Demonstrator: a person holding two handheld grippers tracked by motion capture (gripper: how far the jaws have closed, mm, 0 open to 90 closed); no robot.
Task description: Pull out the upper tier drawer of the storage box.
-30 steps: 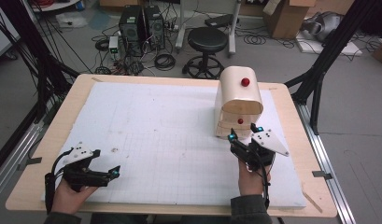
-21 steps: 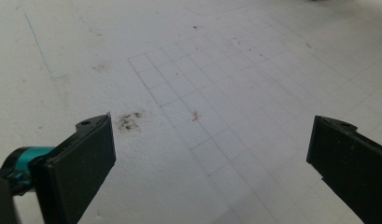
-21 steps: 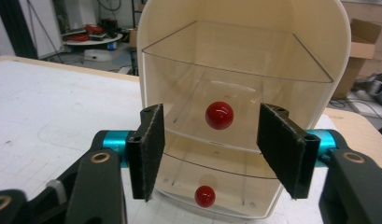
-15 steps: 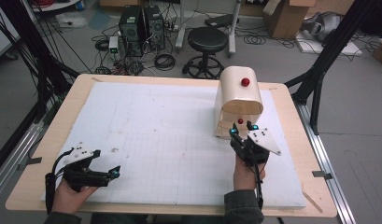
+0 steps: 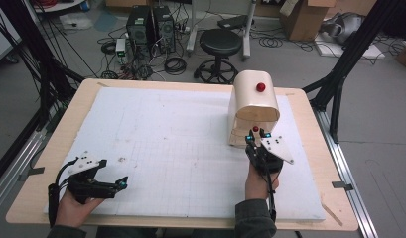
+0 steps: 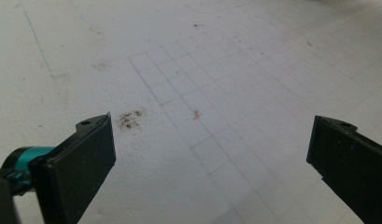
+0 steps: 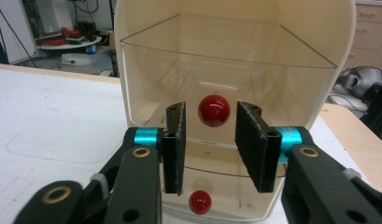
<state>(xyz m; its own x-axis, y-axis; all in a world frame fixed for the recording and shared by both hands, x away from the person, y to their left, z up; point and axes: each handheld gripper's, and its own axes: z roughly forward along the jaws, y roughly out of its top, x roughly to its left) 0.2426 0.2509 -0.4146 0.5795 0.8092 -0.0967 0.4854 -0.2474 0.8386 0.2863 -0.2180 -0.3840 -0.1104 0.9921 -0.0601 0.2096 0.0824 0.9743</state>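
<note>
At the near left of the table, the left gripper (image 5: 122,182) rests low over the white foam sheet (image 5: 166,129) in the person's left hand (image 5: 74,210). Its jaws stand spread wide with nothing between them, only gridded foam and a dark smudge (image 6: 131,119) ahead. It looks parked there, out of the way, leaving the work to the other hand.

At the right, a cream drawer cabinet (image 5: 253,106) with a rounded top stands on the foam, its clear-fronted drawers facing the person. The right gripper (image 5: 257,139) is held level just in front of it, aimed at the red knob (image 7: 214,110) of a clear drawer (image 7: 226,79). Its jaws have just been closing and now flank the knob closely on both sides, yet a sliver of gap shows at each pad, so they do not yet pinch it. The level approach probably suits a straight pull toward the person. A second red knob (image 7: 200,201) sits on the drawer below, and a third (image 5: 260,87) on the cabinet's curved top.
</note>
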